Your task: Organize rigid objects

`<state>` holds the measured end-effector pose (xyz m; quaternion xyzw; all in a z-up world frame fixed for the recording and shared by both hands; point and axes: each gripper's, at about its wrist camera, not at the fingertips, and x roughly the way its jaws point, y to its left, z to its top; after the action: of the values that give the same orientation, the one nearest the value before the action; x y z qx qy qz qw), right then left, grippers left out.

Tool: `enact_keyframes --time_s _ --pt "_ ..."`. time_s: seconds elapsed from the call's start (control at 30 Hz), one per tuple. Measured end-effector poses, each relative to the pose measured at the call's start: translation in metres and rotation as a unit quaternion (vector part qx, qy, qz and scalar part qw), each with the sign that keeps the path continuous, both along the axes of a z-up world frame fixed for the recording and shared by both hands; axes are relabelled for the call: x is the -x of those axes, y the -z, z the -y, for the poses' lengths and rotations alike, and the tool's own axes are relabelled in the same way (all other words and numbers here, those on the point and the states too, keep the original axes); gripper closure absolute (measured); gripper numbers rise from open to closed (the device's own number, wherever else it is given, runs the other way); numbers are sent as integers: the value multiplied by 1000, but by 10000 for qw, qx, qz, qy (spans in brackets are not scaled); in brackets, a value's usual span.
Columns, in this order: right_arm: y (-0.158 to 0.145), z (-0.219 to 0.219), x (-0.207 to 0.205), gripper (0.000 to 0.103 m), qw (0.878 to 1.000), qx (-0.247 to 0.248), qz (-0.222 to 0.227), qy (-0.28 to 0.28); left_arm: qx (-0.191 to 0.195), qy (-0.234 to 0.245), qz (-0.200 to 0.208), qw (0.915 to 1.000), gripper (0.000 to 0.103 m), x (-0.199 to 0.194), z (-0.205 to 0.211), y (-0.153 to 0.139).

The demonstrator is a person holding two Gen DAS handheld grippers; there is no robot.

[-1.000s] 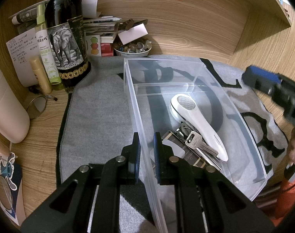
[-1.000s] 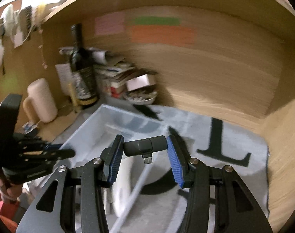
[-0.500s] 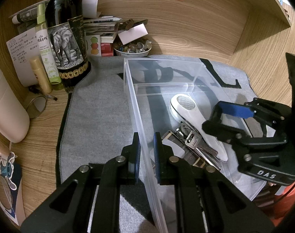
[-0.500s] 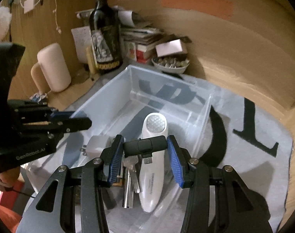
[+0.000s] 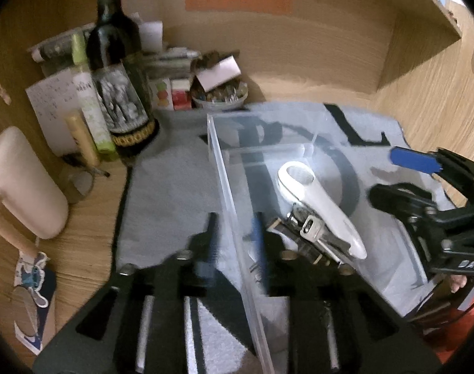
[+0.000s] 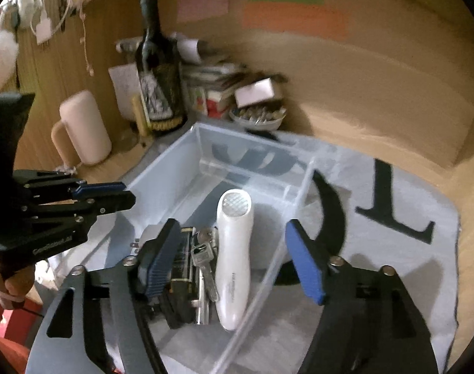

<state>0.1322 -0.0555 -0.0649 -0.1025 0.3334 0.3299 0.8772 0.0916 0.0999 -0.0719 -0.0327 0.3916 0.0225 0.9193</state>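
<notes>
A clear plastic bin stands on a grey mat. It holds a white handheld device, keys, a dark box and a white plug. My right gripper is wide open and empty above the bin's near end; it also shows in the left wrist view. My left gripper is open, its fingers straddling the bin's left wall without gripping it; it also shows in the right wrist view.
A wine bottle, a green spray bottle, a cream mug, papers and a bowl of small items crowd the back left. Wooden walls enclose the back and the right.
My right gripper opened and the black adapter it held is gone from its fingers. My left gripper opened from the bin's wall and drew back and up a little.
</notes>
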Motion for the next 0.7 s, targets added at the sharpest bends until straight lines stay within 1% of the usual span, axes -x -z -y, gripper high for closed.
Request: enact_keyframes --time_s 0.03,0.07,0.13,0.2,0.23,0.3,0.33,0.4,0.47,0.5,0.57,0.7 --pt "-5 5 4 26 9999 -53 91 55 -27 -14 118 9999 60 3 1 -5" --pt "-10 11 8 25 9998 -74 151 94 -59 -15 224 9997 54 7 3 -10" --pt "-20 20 16 21 9992 -177 308 181 -140 22 433 9990 49 15 9 -20" --pt "-30 30 25 19 9981 -288 473 273 -194 73 638 9977 39 23 16 -30" --pt "-36 36 32 17 9972 -349 573 330 -220 96 761 9968 37 28 20 -35" --pt "-43 43 39 12 9958 -433 701 402 -276 138 1023 9943 27 38 28 -45" --pt "-47 47 44 8 9948 -483 782 445 -317 159 1162 9926 25 44 33 -51" --pt "-54 55 54 1 9924 -565 960 521 -382 221 1414 9890 14 54 42 -59" --pt "-62 62 65 0 9896 -637 1141 598 -424 272 1680 9845 8 63 50 -67" --pt "-64 65 69 0 9887 -650 1201 615 -438 280 1849 9814 5 70 55 -72" --pt "-69 70 77 0 9866 -699 1311 670 -464 273 2073 9768 3 79 61 -78" --pt "-75 79 89 0 9828 -809 1452 806 -483 303 2342 9705 1 93 68 -85"
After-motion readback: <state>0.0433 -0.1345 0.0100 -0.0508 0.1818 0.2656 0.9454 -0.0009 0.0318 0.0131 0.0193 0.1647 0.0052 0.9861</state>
